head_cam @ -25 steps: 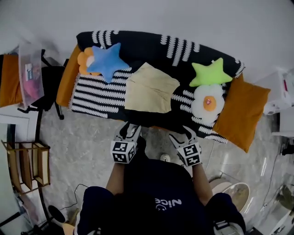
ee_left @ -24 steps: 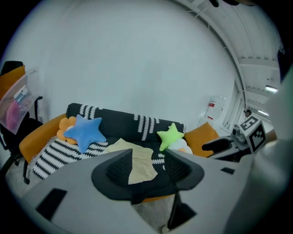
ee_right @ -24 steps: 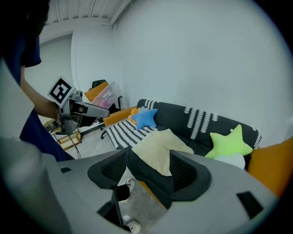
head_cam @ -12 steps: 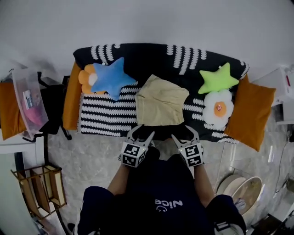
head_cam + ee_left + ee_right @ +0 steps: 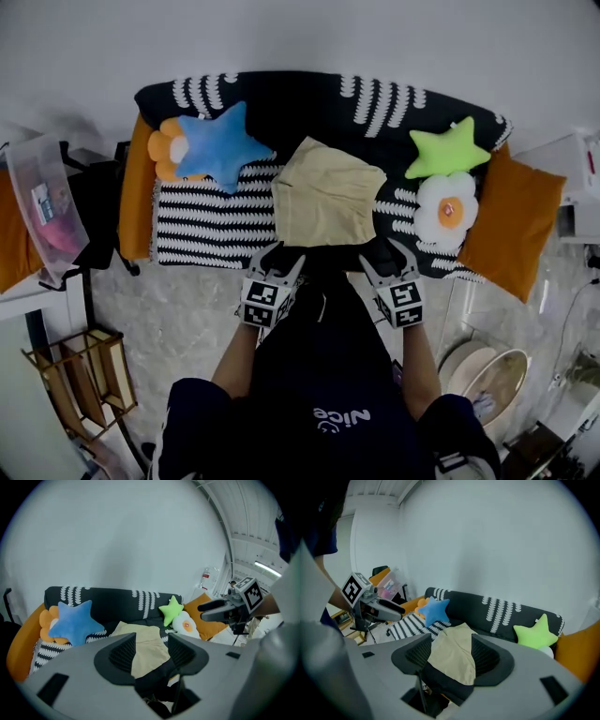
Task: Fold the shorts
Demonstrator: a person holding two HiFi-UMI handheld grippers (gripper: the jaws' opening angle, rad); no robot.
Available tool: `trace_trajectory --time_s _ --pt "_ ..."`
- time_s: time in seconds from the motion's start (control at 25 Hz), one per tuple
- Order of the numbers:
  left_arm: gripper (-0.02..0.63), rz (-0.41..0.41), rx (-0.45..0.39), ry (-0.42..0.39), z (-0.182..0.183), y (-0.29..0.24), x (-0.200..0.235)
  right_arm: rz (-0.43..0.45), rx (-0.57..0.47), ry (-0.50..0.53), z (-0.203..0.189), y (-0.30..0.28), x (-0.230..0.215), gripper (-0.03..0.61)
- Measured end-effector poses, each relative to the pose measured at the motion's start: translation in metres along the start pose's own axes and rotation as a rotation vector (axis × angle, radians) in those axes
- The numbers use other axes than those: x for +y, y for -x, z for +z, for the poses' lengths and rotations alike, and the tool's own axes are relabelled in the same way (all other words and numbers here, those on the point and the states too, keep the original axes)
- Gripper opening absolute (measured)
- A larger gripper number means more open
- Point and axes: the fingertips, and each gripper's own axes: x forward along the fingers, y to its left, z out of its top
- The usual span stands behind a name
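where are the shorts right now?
Head view: the shorts lie in the middle of the sofa, between the blue star cushion at left and the green star cushion at right.

Your shorts (image 5: 326, 192) are matt beige cloth, lying fairly smooth. The sofa (image 5: 206, 225) wears a soft woven fabric cover, and the blue star cushion (image 5: 220, 148) looks plush. The floor (image 5: 178, 309) seems polished stone, with a slight sheen.

You bring the left gripper (image 5: 284, 256) and right gripper (image 5: 386, 251) nearer the shorts (image 5: 326, 202); your right jaws are closing, empty.
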Motion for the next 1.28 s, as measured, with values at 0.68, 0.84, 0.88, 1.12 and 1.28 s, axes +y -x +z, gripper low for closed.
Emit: trace_trajectory --time_s 0.68,0.84,0.88,1.12,1.28 --pt "0.204 0.038 0.260 -0.006 -0.091 -0.116 0.039 0.169 0.249 0.183 -0.114 -0.100 -0.048 0.249" --pt "0.204 0.018 0.314 -0.081 -0.113 -0.145 0.049 0.230 0.323 0.222 -0.153 -0.129 -0.052 0.239" --pt "0.204 0.012 0.336 -0.100 -0.122 -0.151 0.053 0.241 0.342 0.237 -0.164 -0.137 -0.054 0.238" --pt "0.204 -0.016 0.521 -0.183 -0.198 -0.179 0.089 0.286 0.457 0.378 -0.234 -0.168 -0.068 0.215" --pt "0.198 -0.014 0.613 -0.104 -0.239 -0.191 0.103 0.289 0.520 0.415 -0.274 -0.178 -0.075 0.215"
